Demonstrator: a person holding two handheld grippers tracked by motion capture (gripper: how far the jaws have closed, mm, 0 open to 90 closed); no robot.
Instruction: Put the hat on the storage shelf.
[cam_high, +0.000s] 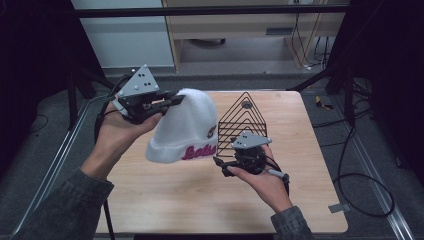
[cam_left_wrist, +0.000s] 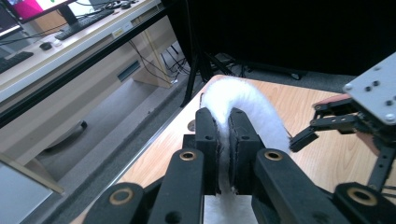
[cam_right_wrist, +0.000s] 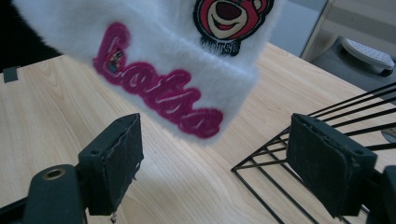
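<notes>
A fluffy white beanie (cam_high: 185, 127) with pink lettering and a red bear patch hangs above the wooden table (cam_high: 165, 195). My left gripper (cam_high: 175, 100) is shut on the beanie's crown and holds it up; in the left gripper view the white fabric (cam_left_wrist: 243, 105) is pinched between the jaws (cam_left_wrist: 224, 140). My right gripper (cam_high: 220, 165) is open just below and in front of the beanie's cuff (cam_right_wrist: 163, 88), with nothing between its pads (cam_right_wrist: 116, 158). A black wire rack (cam_high: 242, 122) stands just behind and to the right of the beanie.
The rack's wire base (cam_right_wrist: 280, 163) lies beside my right jaw. Black frame posts and cables (cam_high: 350, 170) lie on the floor right of the table. A desk with drawers (cam_high: 250, 25) stands beyond the far edge.
</notes>
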